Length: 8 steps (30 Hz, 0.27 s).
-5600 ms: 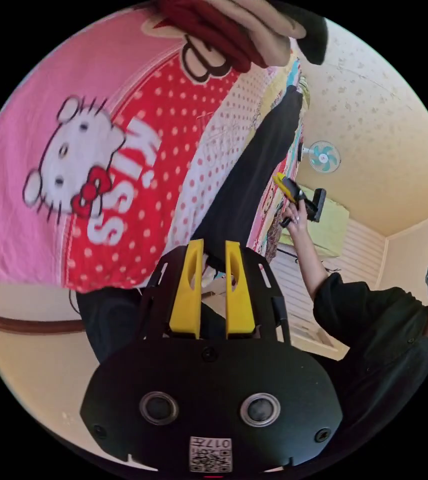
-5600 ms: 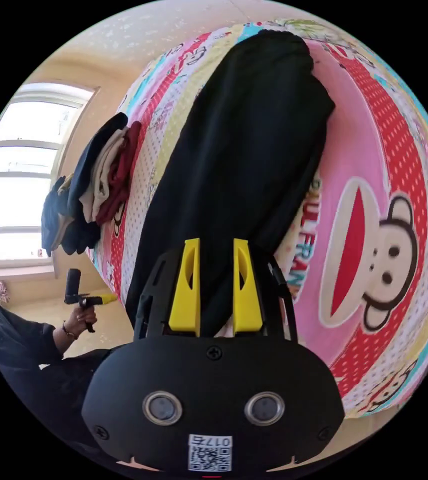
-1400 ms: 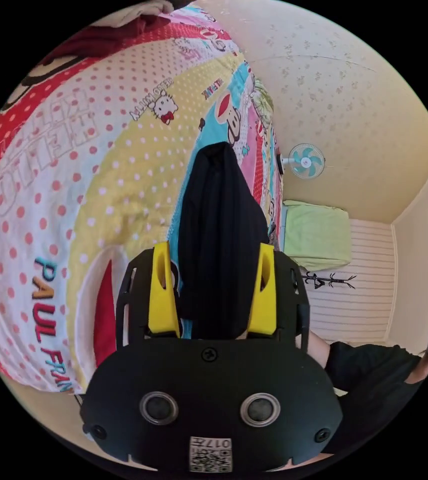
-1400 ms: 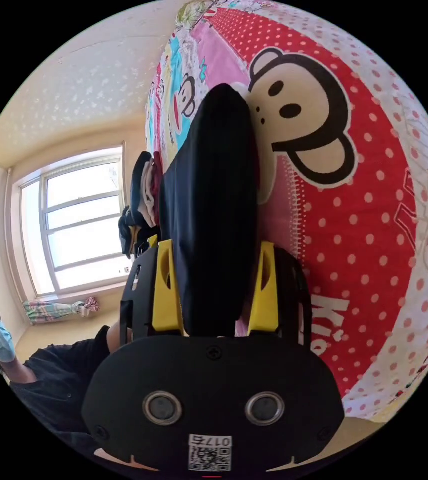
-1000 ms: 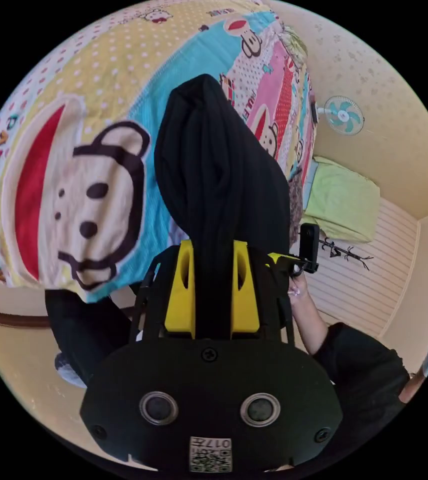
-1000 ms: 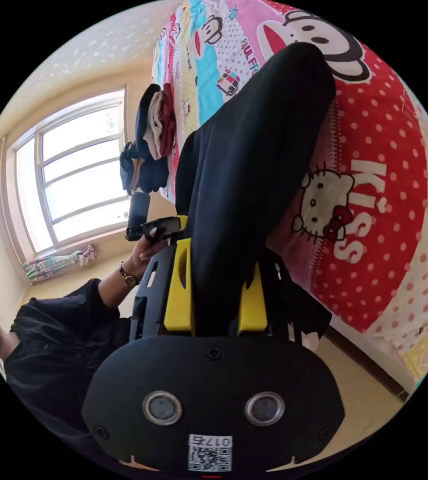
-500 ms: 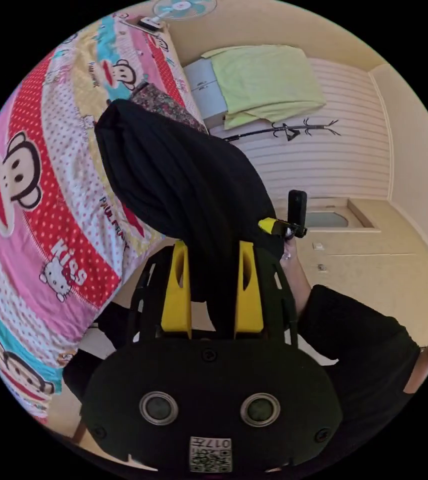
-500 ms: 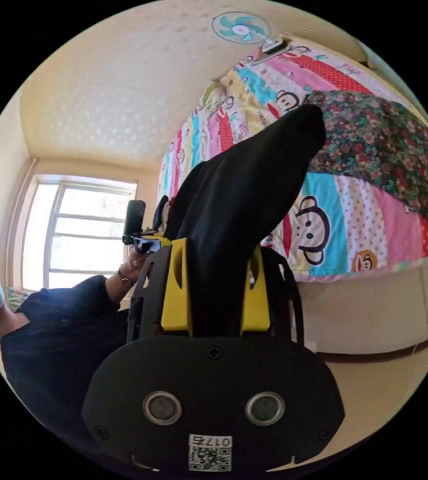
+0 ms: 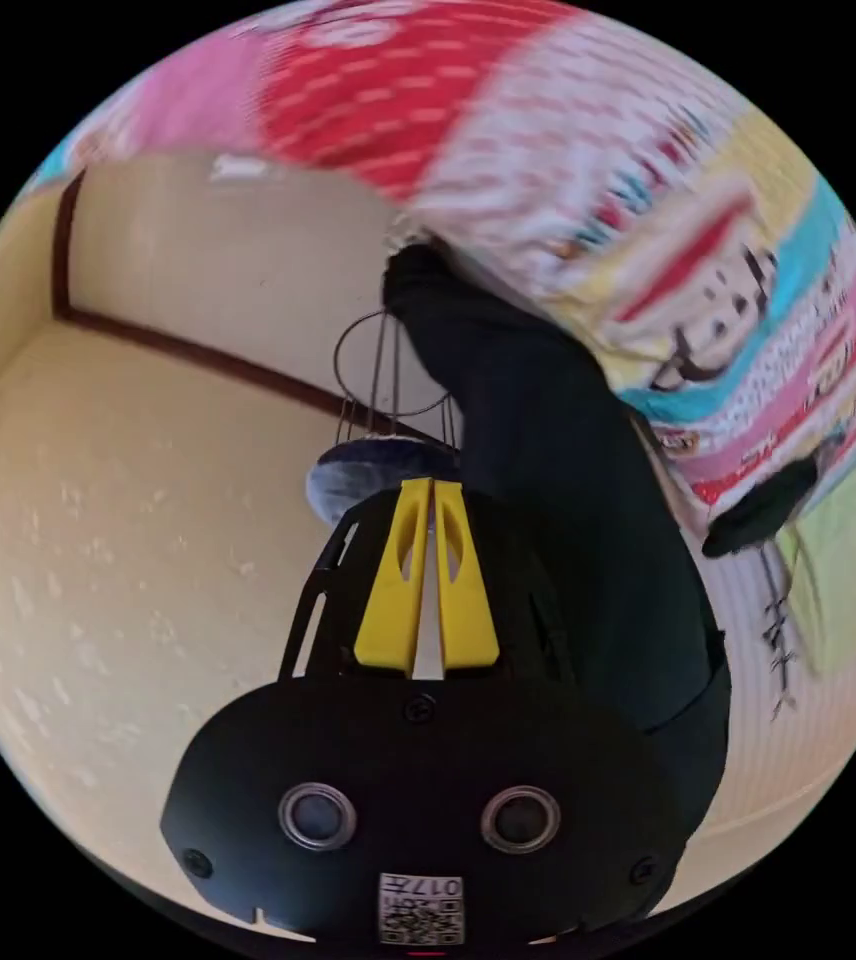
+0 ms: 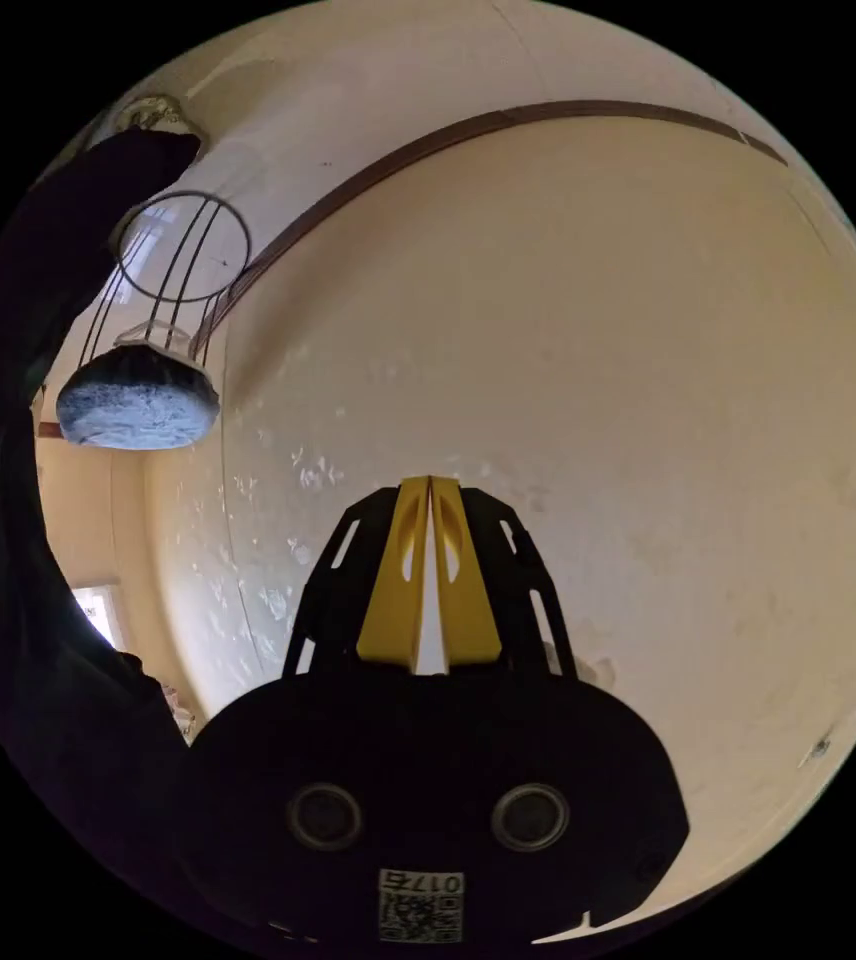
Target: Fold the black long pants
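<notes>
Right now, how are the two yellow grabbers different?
The left gripper points near the black pants and the colourful bedspread; the right gripper points at the plain cream floor. The left gripper's picture is bright, the right gripper's body dark. Both are closed and empty.

Yellow-jawed tool (image 9: pixel 432 490), cream floor (image 10: pixel 598 350), blurred, seemingly pink-red-yellow-teal patterned bedspread (image 9: pixel 568 180).

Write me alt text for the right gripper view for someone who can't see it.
The right gripper points its shut yellow jaws, holding nothing, at a pale cream floor edged by a dark baseboard strip. At the left stands a wire basket holding a grey-blue bundle, beside a dark black-clad shape along the edge.
</notes>
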### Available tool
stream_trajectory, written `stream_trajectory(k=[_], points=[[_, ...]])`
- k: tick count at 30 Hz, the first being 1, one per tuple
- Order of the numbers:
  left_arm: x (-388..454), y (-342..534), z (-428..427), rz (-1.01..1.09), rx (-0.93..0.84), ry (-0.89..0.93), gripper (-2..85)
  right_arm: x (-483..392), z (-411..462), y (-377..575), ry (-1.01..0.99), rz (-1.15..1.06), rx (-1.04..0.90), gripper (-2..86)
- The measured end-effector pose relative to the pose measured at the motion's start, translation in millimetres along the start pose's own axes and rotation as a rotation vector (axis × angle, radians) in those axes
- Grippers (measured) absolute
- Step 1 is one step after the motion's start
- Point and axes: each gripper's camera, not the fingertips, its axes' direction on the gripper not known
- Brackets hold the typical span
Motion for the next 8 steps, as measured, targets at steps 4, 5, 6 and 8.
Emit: stream_trajectory(k=[4,5,6,8], points=[[-171.6,100.4,30.0,-0.417,0.107,0.451,-0.5,-103.1,-18.2,-23.6,0.038,-0.143,0.013,0.3],[-182.6,113.8,39.5,-0.453,0.125,0.509,-0.5,-132.3,-50.7,-33.1,0.103,-0.17,0.068,0.3],[-195.3,136.2,61.2,-0.511,0.148,0.608,-0.5,-160.8,-92.6,-40.1,0.161,-0.194,0.141,0.2],[-194.8,157.1,93.6,-0.555,0.172,0.724,-0.5,-204.4,-167.7,-40.4,0.208,-0.23,0.292,0.2]])
